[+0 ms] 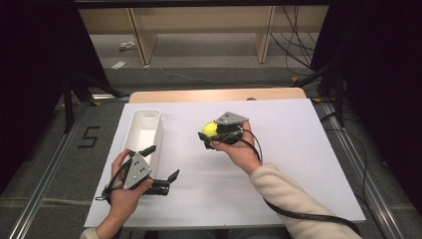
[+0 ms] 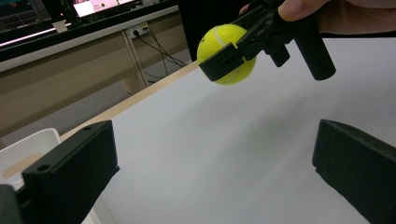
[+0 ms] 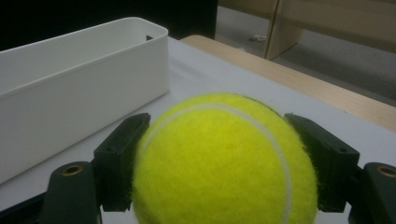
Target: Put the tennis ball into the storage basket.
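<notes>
A yellow tennis ball [image 1: 209, 129] hangs above the middle of the white table sheet, clamped between the jaws of my right gripper [image 1: 211, 134]. In the right gripper view the ball [image 3: 219, 163] sits tight between both black jaws, with the white bin [image 3: 79, 84] beyond it to the left. In the left gripper view the ball [image 2: 227, 52] is up high in the other gripper. My left gripper [image 1: 161, 164] rests near the front left of the table, jaws wide apart and nothing between them, next to the near end of the long white bin [image 1: 144, 134].
The white sheet [image 1: 278, 169] covers a wooden table whose far edge [image 1: 219, 94] shows. The bin looks empty inside. Cables trail from both grippers. Wooden shelving legs and floor cables lie beyond the table; metal rails run along both sides.
</notes>
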The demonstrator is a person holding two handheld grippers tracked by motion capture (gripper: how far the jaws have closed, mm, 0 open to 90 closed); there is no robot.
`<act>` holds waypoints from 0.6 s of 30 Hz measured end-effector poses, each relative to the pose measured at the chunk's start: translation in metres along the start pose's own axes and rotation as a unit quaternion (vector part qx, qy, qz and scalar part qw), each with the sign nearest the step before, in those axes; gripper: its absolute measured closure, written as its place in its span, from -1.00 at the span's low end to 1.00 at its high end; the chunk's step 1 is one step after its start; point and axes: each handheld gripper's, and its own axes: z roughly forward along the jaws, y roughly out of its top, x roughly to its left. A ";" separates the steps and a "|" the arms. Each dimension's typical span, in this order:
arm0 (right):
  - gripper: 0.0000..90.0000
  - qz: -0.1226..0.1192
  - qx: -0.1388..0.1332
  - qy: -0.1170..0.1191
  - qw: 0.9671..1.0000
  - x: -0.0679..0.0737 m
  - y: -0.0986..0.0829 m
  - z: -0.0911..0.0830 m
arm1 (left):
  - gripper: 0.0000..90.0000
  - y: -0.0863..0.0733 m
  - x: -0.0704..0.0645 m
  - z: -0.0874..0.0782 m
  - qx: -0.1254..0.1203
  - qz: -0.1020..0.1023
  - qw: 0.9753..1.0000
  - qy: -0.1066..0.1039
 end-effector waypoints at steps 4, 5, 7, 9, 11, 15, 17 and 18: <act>-0.41 -0.002 -0.001 0.002 1.000 0.002 0.000 0.000 | -1.00 0.000 0.000 0.000 0.000 0.000 1.000 0.000; -0.41 -0.002 -0.001 0.003 1.000 0.002 0.000 0.000 | -1.00 0.000 0.000 0.000 0.000 0.000 1.000 0.000; -0.41 -0.002 0.000 0.004 1.000 0.003 0.000 0.000 | -1.00 0.000 0.000 0.000 0.000 0.000 1.000 0.000; -0.41 -0.003 0.000 0.006 1.000 0.003 0.001 0.000 | -1.00 0.000 0.000 0.000 0.000 0.000 1.000 -0.001; -0.41 -0.003 0.001 0.007 1.000 0.004 0.001 0.000 | -1.00 0.000 0.000 0.000 0.000 0.000 1.000 0.000; -0.41 -0.003 0.000 0.009 1.000 0.006 0.001 0.001 | -1.00 0.000 0.000 0.000 0.000 0.001 1.000 -0.001; -0.41 -0.004 0.001 0.010 1.000 0.006 0.001 0.001 | -1.00 0.000 0.000 0.000 0.000 0.001 1.000 -0.001; -0.41 -0.003 0.001 0.010 1.000 0.007 0.001 0.001 | -1.00 0.000 0.000 0.000 -0.001 0.000 1.000 -0.001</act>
